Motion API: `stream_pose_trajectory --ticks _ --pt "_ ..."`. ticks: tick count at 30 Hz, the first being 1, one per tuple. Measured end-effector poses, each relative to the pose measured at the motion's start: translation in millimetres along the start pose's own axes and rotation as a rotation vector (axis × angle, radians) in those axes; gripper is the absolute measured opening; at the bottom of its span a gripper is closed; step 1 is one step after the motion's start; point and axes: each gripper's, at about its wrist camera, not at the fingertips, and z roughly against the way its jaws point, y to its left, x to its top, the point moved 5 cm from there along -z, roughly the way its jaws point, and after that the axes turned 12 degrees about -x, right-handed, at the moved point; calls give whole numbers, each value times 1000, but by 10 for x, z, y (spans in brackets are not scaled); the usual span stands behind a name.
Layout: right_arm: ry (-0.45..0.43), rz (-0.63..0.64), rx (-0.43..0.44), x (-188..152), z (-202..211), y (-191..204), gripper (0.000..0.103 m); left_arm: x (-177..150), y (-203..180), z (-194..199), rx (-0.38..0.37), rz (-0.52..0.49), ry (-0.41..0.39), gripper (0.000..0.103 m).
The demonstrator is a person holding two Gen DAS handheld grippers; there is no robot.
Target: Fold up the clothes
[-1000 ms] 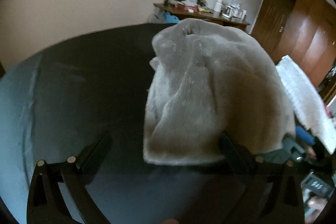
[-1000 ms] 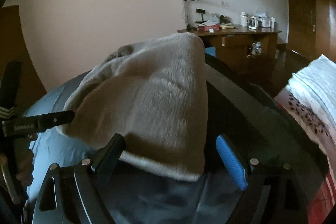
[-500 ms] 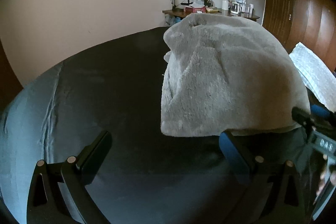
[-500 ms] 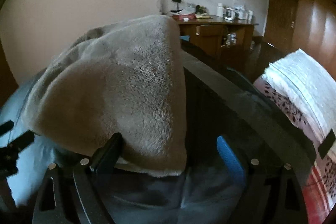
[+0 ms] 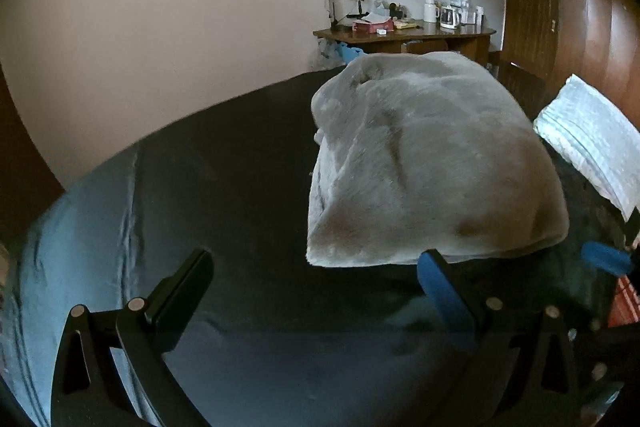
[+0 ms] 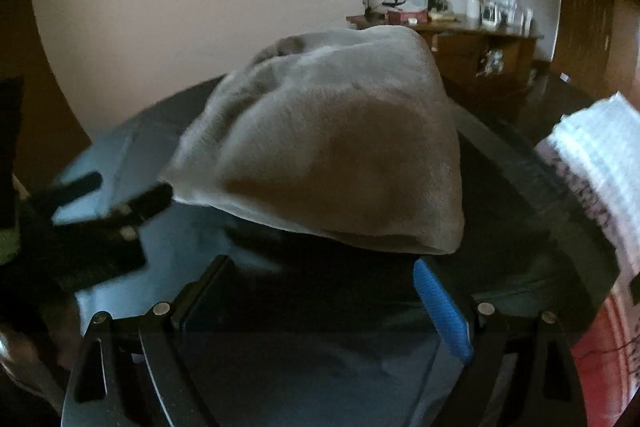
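Both grippers have drawn back; folded grey fleece (image 5: 432, 163) lies beyond their spread, empty fingers (image 5: 440, 283).

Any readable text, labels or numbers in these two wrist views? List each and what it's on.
None readable.
Red box on the wooden desk: any print too small.
White bottle and items beside it: too small, blurred.
Grey fleece garment, left gripper, right gripper: no markings visible.

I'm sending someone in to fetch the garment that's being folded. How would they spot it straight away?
Look at the dark sheet covering the bed. On it, ahead of both open grippers, lies a folded grey fleece garment, plush and rounded. Unlike the flat white quilted bedding to its right, it is fuzzy, grey and bulky.
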Motion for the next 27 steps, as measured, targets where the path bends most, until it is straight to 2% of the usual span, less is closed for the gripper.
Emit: stream_pose_trajectory --ticks 3,6,8,16,20,27 --pt "-48 -16 -24 99 145 -74 92 129 -113 109 5 -40 -17 102" --pt "-150 18 -151 240 335 -134 92 261 -220 240 22 -69 -41 102" --pt "-182 49 -194 314 429 -147 92 329 -283 305 16 -76 -37 102" --pt "-233 68 -240 496 642 -283 92 498 -409 393 -6 -55 7 102" --pt "-229 54 -247 493 685 -404 92 543 -489 435 11 -67 -6 102" --pt "-213 57 -227 404 733 -468 92 528 -534 436 -3 -61 10 102"
